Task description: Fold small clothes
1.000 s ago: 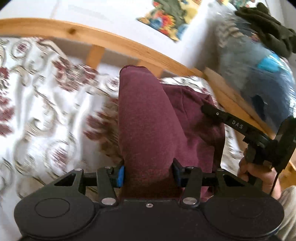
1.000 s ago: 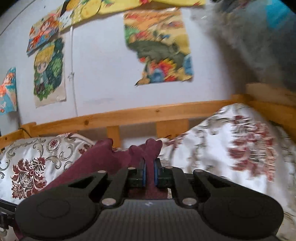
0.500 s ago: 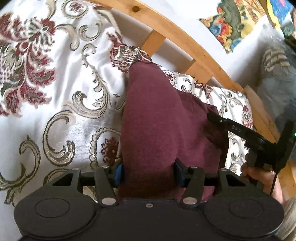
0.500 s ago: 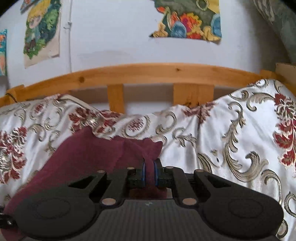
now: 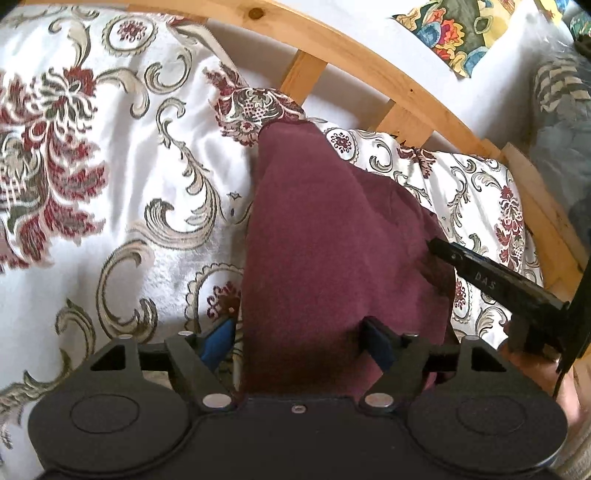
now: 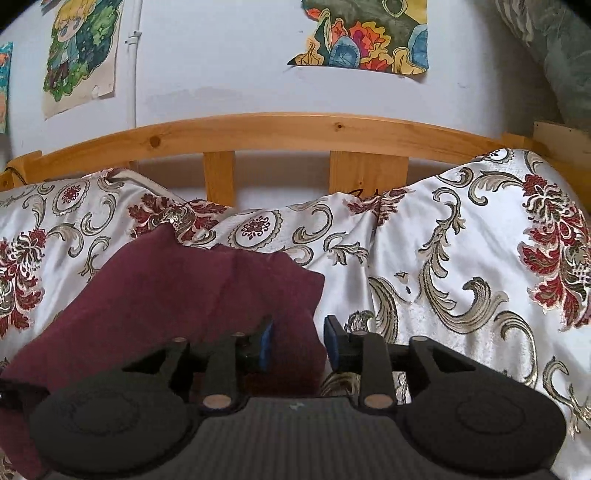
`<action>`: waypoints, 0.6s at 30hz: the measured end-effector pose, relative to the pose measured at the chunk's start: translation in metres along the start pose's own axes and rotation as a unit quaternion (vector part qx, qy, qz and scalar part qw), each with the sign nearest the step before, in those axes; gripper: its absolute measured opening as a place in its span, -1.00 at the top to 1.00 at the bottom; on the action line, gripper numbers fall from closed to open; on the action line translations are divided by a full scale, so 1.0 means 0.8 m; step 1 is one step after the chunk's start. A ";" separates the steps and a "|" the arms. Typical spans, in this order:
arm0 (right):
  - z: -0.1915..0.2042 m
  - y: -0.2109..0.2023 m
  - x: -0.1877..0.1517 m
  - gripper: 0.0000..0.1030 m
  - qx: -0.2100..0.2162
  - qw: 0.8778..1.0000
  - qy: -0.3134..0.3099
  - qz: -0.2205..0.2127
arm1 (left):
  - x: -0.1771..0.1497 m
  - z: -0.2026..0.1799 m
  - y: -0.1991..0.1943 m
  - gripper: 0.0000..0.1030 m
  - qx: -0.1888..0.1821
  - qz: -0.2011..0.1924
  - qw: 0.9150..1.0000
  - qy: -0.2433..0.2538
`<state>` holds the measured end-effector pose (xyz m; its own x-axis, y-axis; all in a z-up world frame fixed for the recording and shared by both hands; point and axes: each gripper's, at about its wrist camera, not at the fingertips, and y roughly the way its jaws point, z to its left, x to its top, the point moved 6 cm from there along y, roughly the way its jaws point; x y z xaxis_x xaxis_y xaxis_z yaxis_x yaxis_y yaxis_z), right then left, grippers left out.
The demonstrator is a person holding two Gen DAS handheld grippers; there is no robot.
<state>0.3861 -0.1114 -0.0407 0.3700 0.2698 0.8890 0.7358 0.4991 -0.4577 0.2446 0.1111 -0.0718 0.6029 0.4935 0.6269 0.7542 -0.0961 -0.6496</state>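
Maroon garment [image 5: 325,236] is lying on the bed, draped across the patterned white bedspread [image 5: 122,192], its far end reaching toward the wooden bed rail [image 5: 373,62]. Cloth is looking soft, thick and matte, fleece-like; it is sagging into the bedspread's folds and holding no shape of its own. Judging it light, limp, not slippery, nothing fragile about it. It is likely needing support at two points to stay flat when lifted.

Near edge is running between the jaws of the left hand-held gripper [image 5: 299,341]. Those jaws have just been opening and are now standing wide, blue pad on one side clear of the cloth; no pinch visible.

Right hand-held gripper [image 6: 297,343] is sitting over the garment's corner [image 6: 295,291]. Its jaws have just been opening too, now parted a moderate way, cloth between them but not pressed.

Best holds, as I am judging it: corners or a hemmed edge, pinching both layers, not the middle, which would bunch.

Drawings [image 6: 364,33] are hanging on the wall beyond the rail.
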 end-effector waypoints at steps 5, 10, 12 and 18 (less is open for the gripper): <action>0.001 -0.020 0.000 -0.32 -0.020 1.000 0.008 -0.011 | 0.007 0.001 -0.014 -0.77 0.010 -0.009 1.000 -0.007; 0.000 -0.052 0.004 -0.73 -0.027 0.999 0.020 -0.037 | 0.016 0.000 -0.034 -0.92 0.020 -0.022 1.000 -0.007; -0.001 -0.065 0.006 -0.80 -0.026 0.998 0.032 -0.049 | 0.020 -0.003 -0.044 -0.95 0.030 -0.033 0.999 0.003; -0.002 -0.114 0.016 -0.97 -0.010 0.994 0.066 -0.083 | 0.026 -0.020 -0.079 -0.98 0.050 -0.070 0.995 0.047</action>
<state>0.3244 -0.1545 0.0127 0.3124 0.0741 0.9470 0.8040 0.5104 -0.3052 0.2134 0.1138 -0.0105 0.5183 0.4122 0.7493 0.8062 0.0568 -0.5889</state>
